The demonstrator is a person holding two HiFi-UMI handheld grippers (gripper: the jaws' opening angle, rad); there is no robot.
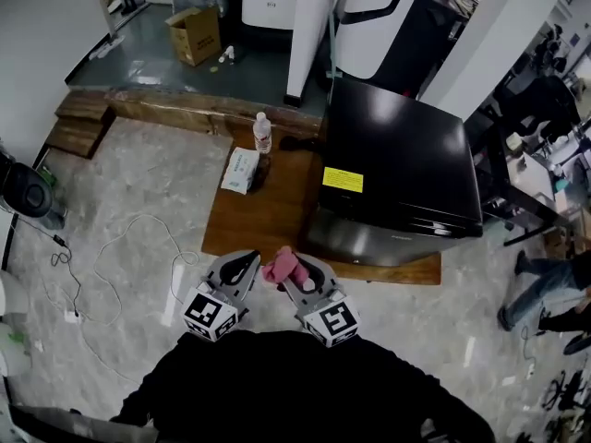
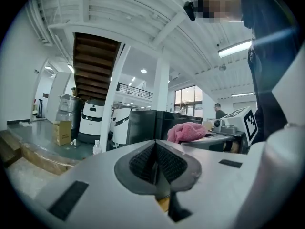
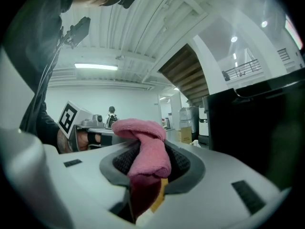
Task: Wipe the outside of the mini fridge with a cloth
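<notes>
The black mini fridge (image 1: 399,169) stands on a low wooden platform (image 1: 268,212), with a yellow label (image 1: 343,180) on its top near the left edge. My right gripper (image 1: 297,273) is shut on a pink cloth (image 1: 284,267), held in front of the fridge's lower left corner. In the right gripper view the pink cloth (image 3: 145,152) bulges out between the jaws, and the fridge (image 3: 259,125) fills the right side. My left gripper (image 1: 242,269) is shut and holds nothing, close beside the right one. In the left gripper view the cloth (image 2: 186,131) and fridge (image 2: 155,125) show ahead.
On the platform left of the fridge stand a water bottle (image 1: 263,133) and a wipes pack (image 1: 240,170). A white cable (image 1: 111,257) and a power strip (image 1: 174,291) lie on the floor at left. A cardboard box (image 1: 195,34) sits behind. A person's legs (image 1: 549,289) show at right.
</notes>
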